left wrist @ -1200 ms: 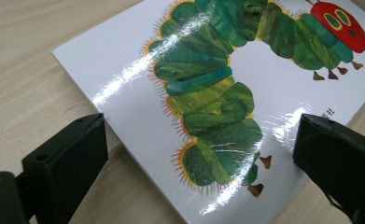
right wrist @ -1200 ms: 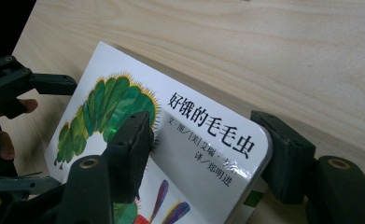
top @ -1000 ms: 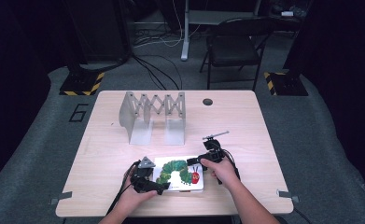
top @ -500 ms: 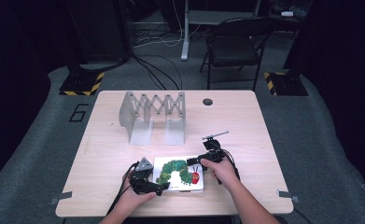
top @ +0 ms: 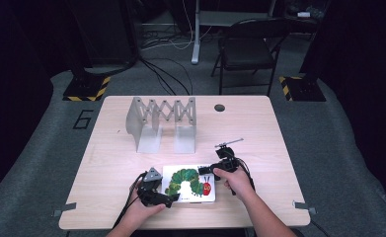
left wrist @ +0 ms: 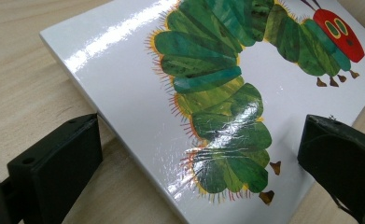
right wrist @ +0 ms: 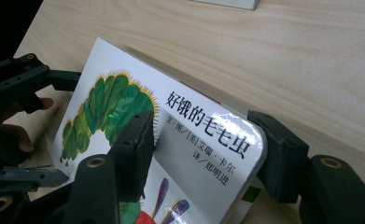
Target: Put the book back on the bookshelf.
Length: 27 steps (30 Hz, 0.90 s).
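1. High view. Little has shifted over the last second: your hands sit where they were at the near edge of the pale wooden tabletop (top: 259,133), and the glossy white board book with the green caterpillar cover (top: 188,183) lies flat in the same spot. Your left tongs (top: 171,199) have stayed at its near left corner, your right tongs (top: 204,171) at its far right edge. Read this as grips being settled, lift not begun.

2. Same view, containers: the grey metal expanding file rack (top: 161,123) stands well apart toward the far side, upright, its slots empty as far as you can see.

3. Left gripper view. Your left tongs (left wrist: 196,168) stand wide, one jaw on the bare wood beside the book (left wrist: 203,93), the other at its far side. No squeeze yet.

4. Right gripper view. Your right tongs (right wrist: 208,140) straddle the book's (right wrist: 189,140) rounded corner, one jaw over the cover, one at the outer edge; that corner looks tilted up off the wood. Jaws appear close but you cannot tell whether they pinch.
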Tool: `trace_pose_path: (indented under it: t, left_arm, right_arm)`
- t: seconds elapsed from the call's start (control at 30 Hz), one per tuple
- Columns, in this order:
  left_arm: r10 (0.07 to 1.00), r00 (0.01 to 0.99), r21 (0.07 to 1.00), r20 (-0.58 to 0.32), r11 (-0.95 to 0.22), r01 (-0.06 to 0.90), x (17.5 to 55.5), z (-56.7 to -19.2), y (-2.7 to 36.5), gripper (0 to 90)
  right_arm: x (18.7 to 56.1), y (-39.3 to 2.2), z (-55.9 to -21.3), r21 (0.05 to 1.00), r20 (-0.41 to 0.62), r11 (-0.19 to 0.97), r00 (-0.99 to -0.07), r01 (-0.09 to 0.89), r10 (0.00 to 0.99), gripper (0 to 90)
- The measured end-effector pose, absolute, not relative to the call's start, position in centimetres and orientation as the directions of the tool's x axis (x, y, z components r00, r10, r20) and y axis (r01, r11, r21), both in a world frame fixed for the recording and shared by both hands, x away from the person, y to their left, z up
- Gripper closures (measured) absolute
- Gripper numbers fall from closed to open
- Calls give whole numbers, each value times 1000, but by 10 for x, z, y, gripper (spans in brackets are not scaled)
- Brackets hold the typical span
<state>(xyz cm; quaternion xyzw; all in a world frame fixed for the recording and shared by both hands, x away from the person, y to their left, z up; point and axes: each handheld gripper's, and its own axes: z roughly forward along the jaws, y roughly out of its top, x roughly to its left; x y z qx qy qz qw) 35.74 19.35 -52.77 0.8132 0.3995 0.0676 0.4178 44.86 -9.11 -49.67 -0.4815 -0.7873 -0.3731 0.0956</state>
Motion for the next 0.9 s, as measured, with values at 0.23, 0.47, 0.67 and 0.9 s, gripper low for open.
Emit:
trace_pose_path:
  t: [0.23,0.47,0.67,0.9]
  left_arm:
    - [699,682,739,-217,-339,582,357,-528,195,0]
    - [703,673,734,-230,-329,594,355,-528,194,1]
    - [692,679,731,-245,-328,599,354,-527,195,35]
    - [674,691,738,-260,-322,593,352,-527,194,89]
  right_arm:
    - [444,-91,-489,520,490,271,-543,810,682,433]
    - [438,-91,-479,543,491,263,-556,797,671,435]
    - [436,-90,-476,560,475,274,-573,782,668,435]
    - [432,-89,-470,571,456,285,-586,770,670,437]
